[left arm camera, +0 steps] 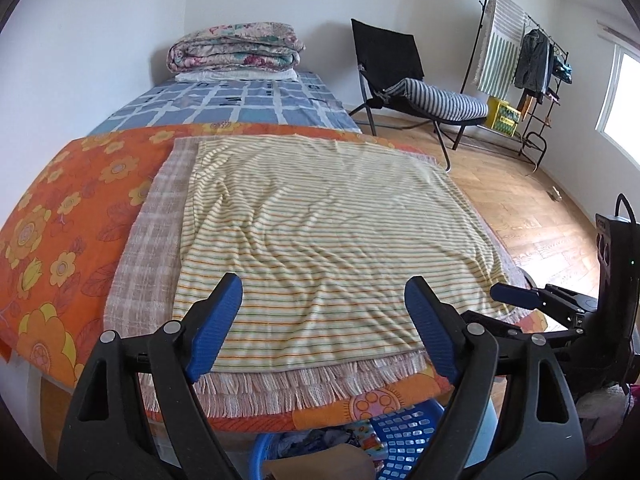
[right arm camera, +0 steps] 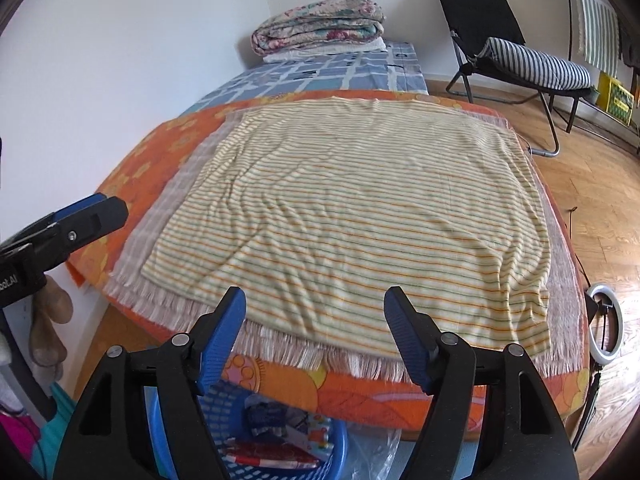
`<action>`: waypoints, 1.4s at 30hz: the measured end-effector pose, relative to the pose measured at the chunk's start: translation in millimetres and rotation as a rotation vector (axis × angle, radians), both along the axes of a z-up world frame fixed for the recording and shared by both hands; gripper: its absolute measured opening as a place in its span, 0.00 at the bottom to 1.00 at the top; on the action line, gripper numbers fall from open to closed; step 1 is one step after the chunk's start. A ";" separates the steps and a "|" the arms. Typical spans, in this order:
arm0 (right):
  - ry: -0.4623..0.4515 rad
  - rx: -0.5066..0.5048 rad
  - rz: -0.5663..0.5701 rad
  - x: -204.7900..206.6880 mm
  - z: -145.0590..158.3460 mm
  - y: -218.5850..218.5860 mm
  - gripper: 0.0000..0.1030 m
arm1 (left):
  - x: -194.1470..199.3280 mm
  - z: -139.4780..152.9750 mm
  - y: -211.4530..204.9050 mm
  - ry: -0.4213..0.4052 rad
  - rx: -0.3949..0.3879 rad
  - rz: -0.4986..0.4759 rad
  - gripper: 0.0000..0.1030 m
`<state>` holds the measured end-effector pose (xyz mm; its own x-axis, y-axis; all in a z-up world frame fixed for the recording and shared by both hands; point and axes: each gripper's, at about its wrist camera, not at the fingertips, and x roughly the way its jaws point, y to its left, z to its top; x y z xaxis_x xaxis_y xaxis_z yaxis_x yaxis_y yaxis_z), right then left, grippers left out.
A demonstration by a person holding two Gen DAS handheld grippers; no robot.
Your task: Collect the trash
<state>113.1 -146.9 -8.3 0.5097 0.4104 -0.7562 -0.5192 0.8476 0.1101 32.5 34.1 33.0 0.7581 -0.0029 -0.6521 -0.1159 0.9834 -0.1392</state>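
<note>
Both grippers are wide apart and hold nothing: left gripper (left arm camera: 322,326), right gripper (right arm camera: 316,334), side by side over the near edge of the bed (left arm camera: 52,216). The trash sits below them in a blue basket (right arm camera: 340,446) on the floor, tucked under the bed edge: crumpled wrappers (right arm camera: 288,428), including a red packet (right arm camera: 268,456). It lies down and slightly toward the camera from both grippers. The right gripper looks nearer, since the basket fills more of the right wrist view; the red packet's long axis runs roughly left-right there. No loose trash is visible on the bed itself. The bed top carries a striped cloth (left arm camera: 320,224) over a fringed plaid blanket (left arm camera: 152,248) and an orange floral sheet (left arm camera: 60,208). Folded quilt (left arm camera: 234,46) at the far end. Wood floor (left arm camera: 520,208), folding chair (left arm camera: 400,76), clothes rack (left arm camera: 524,68), window at right.
</note>
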 end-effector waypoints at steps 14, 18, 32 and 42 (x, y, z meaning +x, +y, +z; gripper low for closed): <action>0.042 0.027 -0.056 21.6 -16.4 -8.4 0.69 | 13.1 -26.4 16.1 0.071 -0.040 0.038 0.84; 0.050 0.026 -0.059 23.7 -19.6 -7.8 0.70 | 13.2 -28.5 16.8 0.071 -0.031 0.049 0.90; 0.058 0.028 -0.075 28.8 -23.8 -8.1 0.70 | 16.3 -29.6 13.7 0.070 0.000 0.058 0.94; 0.058 0.028 -0.084 29.2 -24.3 -10.0 0.70 | 16.9 -29.2 13.9 0.070 0.000 0.063 0.96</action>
<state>142.3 -156.9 -32.5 0.4989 0.3895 -0.7742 -0.4385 0.8840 0.1622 49.4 48.0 3.8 0.7095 0.0432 -0.7034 -0.1867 0.9740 -0.1286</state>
